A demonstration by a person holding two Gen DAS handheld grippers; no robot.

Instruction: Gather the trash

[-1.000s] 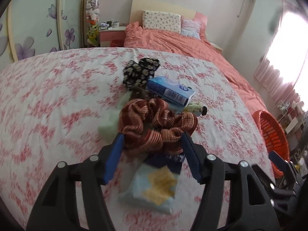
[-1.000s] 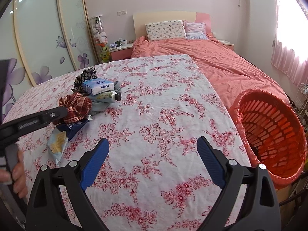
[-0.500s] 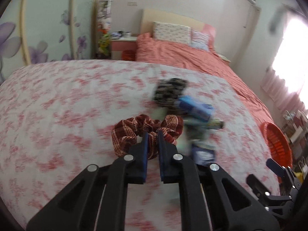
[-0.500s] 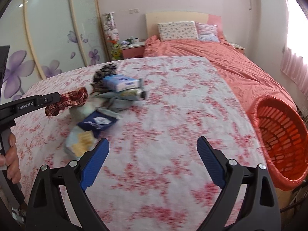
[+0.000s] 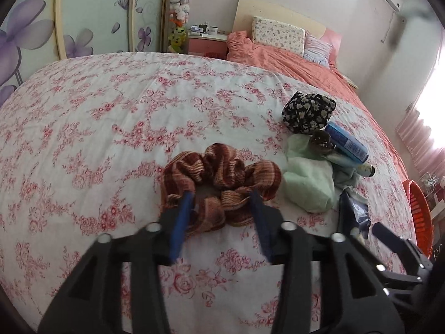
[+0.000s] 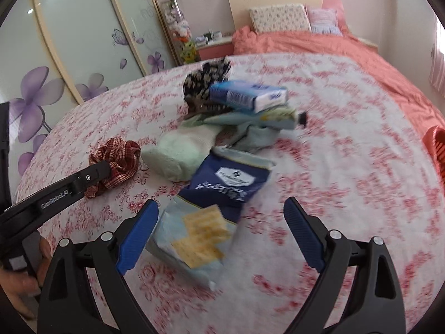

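Two grippers over a floral-print bedspread point(image 5: 116, 128), soft cotton w/ pink-red rose pattern. Left gripper point(image 5: 219, 197): blue ribbed pads, black plastic arms; jaws have just been opening, now partly apart, straddling the plaid scrunchie point(image 5: 219, 178), which lies loose on the cloth – ruffled woven fabric in rust/brown checks, ring-shaped. Pads don't look to be pressing it.

Right gripper point(image 6: 221, 208): jaws wide, have just been closing a little, nothing gripped. Between/below its tips lies the cracker packet point(image 6: 192, 239), glossy pale-blue film w/ square yellow crackers printed, flat & crinkled. Overlapping its far end: navy snack bag point(image 6: 230, 181), shiny foil, white label, top torn open.

Beyond these, a heap: mint-green cloth point(image 6: 180, 150), fuzzy & lumpy, just beside the scrunchie; blue tissue pack point(image 6: 247, 94), rectangular, soft plastic wrap, atop crumpled light-blue fabric; black floral scrunchie point(image 5: 307, 111) at the back. Orange basket point(image 5: 420, 217), slatted plastic, at bed's right edge, well apart from the pile.
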